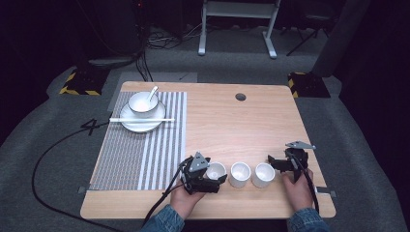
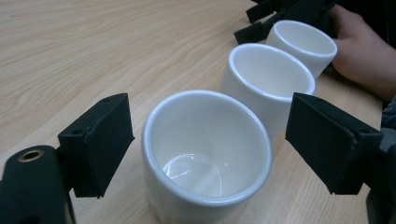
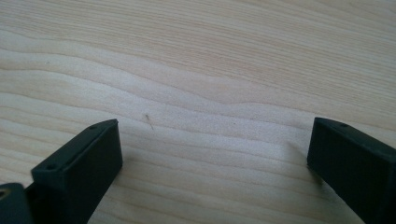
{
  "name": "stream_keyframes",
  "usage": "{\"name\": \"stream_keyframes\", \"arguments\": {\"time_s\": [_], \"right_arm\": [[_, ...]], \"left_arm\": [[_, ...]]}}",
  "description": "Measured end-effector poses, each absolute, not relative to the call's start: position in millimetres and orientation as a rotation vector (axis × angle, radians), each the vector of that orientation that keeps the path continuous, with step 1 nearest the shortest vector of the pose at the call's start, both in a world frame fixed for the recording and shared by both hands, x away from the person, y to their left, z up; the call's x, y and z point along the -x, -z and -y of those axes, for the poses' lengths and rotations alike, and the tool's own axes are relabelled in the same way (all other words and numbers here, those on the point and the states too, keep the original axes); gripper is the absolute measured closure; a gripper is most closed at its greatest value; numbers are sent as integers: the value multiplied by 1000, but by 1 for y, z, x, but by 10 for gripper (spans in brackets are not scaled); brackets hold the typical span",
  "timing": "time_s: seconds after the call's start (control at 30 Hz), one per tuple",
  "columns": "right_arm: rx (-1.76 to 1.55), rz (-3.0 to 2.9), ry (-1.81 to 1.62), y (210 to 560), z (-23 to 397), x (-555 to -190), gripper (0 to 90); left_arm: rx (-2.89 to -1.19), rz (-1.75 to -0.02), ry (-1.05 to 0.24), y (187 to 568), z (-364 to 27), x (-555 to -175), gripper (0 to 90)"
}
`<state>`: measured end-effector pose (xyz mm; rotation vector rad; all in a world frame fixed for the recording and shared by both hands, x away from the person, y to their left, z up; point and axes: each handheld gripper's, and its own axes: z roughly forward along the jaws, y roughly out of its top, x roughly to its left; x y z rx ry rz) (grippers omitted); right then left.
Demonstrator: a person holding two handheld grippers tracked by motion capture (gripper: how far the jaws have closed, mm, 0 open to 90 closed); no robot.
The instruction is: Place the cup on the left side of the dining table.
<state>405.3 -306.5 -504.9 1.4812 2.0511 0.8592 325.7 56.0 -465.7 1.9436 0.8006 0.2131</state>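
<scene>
- My left gripper point(image 1: 212, 180) sits at the near edge of the light wooden bench point(image 1: 241, 125), its jaws spread apart on either side of the first small white ceramic cup point(image 2: 205, 154), not touching its wall as far as I can see.
- That cup stands upright and empty, at the left end of a row of three.
- The second white cup point(image 2: 268, 81) stands just beside it to the right, and the third white cup point(image 2: 303, 44) just beyond that one; both are upright and empty.
- My right gripper point(image 1: 283, 164) rests just right of the third cup, jaws wide apart with bare wood between them in the right gripper view.
- In the left gripper view, my right hand point(image 2: 362, 51) lies just behind the third cup.
- Well away from the row of cups, at the far left of the bench, a grey striped placemat point(image 1: 145, 150) carries a white plate point(image 1: 145, 123) with a white bowl point(image 1: 142, 104) on it, a white spoon point(image 1: 153, 92) in the bowl, and white chopsticks point(image 1: 140, 119) across the plate.
- A black "4" point(image 1: 92, 126) is marked on the grey floor just left of the placemat; I can read no writing on the cups.
</scene>
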Motion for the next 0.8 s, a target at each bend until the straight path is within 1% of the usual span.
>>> {"name": "stream_keyframes", "arguments": {"time_s": [0.13, 0.27, 0.33, 0.37, 0.5, 0.63, 0.8], "right_arm": [[-1481, -2051, -859, 505, 307, -405, 32], [-1481, -2051, -859, 505, 306, -405, 32], [-1481, -2051, -859, 505, 307, -405, 32], [-1481, -2051, -859, 505, 306, -405, 32], [-1481, -2051, -859, 505, 306, -405, 31], [-1481, -2051, -859, 505, 306, -405, 31], [-1482, -2050, -860, 505, 306, -405, 31]], "left_arm": [[-1982, -779, -233, 473, -49, -325, 157], [-2005, -792, -258, 482, -46, -327, 180], [-2007, -782, -288, 485, -46, -326, 240], [-2010, -780, -299, 487, -46, -325, 253], [-2023, -751, -369, 491, -43, -322, 270], [-1969, -745, -391, 497, -45, -318, 273], [-1968, -746, -394, 497, -45, -318, 273]]}}
